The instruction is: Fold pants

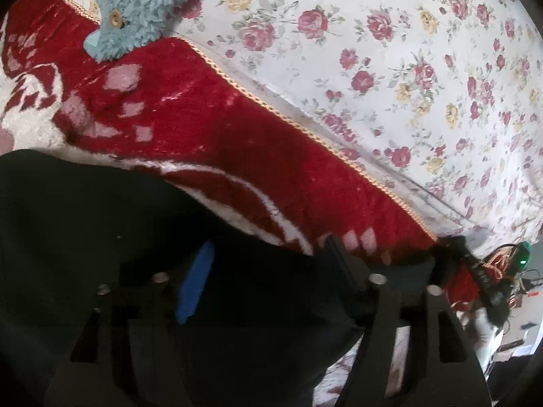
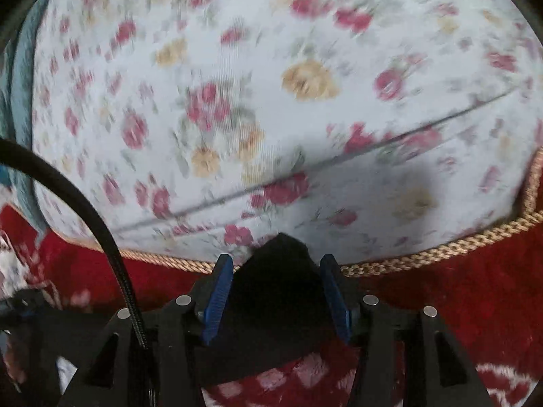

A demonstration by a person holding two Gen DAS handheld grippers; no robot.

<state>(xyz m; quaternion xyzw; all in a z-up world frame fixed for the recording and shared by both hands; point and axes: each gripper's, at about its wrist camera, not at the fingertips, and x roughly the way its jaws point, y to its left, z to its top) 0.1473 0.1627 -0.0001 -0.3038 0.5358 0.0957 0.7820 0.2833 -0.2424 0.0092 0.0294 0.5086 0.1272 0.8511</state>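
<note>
The black pants (image 1: 101,210) lie spread over the red rug in the lower left of the left wrist view. My left gripper (image 1: 268,247) hangs over their edge with its jaws wide apart. One blue pad (image 1: 195,285) shows against the dark cloth, which lies between the fingers without being pinched. In the right wrist view, a bunched fold of the pants (image 2: 278,291) fills the gap between the two blue pads (image 2: 217,298). My right gripper (image 2: 275,261) is shut on this fold, whose peak rises just past the fingertips. That view is blurred.
A red and white rug (image 1: 210,129) with a gold braided edge (image 2: 441,251) lies against a floral sheet (image 1: 390,68). A fluffy blue garment with wooden buttons (image 1: 135,10) rests at the upper left. A black cable (image 2: 85,210) crosses the right wrist view. Cluttered wires (image 1: 502,264) sit at the far right.
</note>
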